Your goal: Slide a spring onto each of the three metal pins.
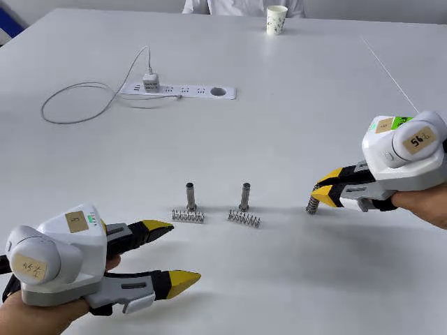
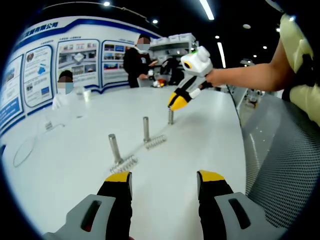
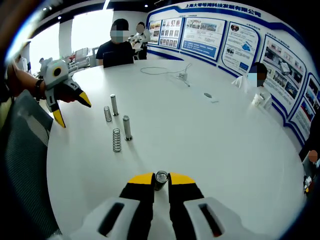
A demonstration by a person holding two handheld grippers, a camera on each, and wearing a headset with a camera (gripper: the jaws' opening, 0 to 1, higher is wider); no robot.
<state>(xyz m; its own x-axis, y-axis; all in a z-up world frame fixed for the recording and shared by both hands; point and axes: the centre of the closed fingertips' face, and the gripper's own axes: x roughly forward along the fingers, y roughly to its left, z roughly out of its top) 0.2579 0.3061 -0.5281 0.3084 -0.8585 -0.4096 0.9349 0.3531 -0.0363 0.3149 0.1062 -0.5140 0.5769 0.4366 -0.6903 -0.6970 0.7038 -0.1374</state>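
Two bare metal pins (image 1: 190,195) (image 1: 245,196) stand upright mid-table, each with a loose spring (image 1: 188,216) (image 1: 244,219) lying at its foot. A third spring (image 1: 312,204) stands upright to their right, and my right gripper (image 1: 318,195) is shut on its top; the pin inside it is hidden. In the right gripper view that spring (image 3: 160,179) shows end-on between the closed tips of the right gripper (image 3: 160,182). My left gripper (image 1: 173,252) is open and holds nothing, near the front edge. The left gripper (image 2: 165,182) faces the nearest pin (image 2: 114,147) and spring (image 2: 124,163).
A white power strip (image 1: 178,90) with a charger and looped cable (image 1: 77,101) lies at the back left. A paper cup (image 1: 276,19) stands at the far edge, in front of a seated person. More people stand by wall posters behind.
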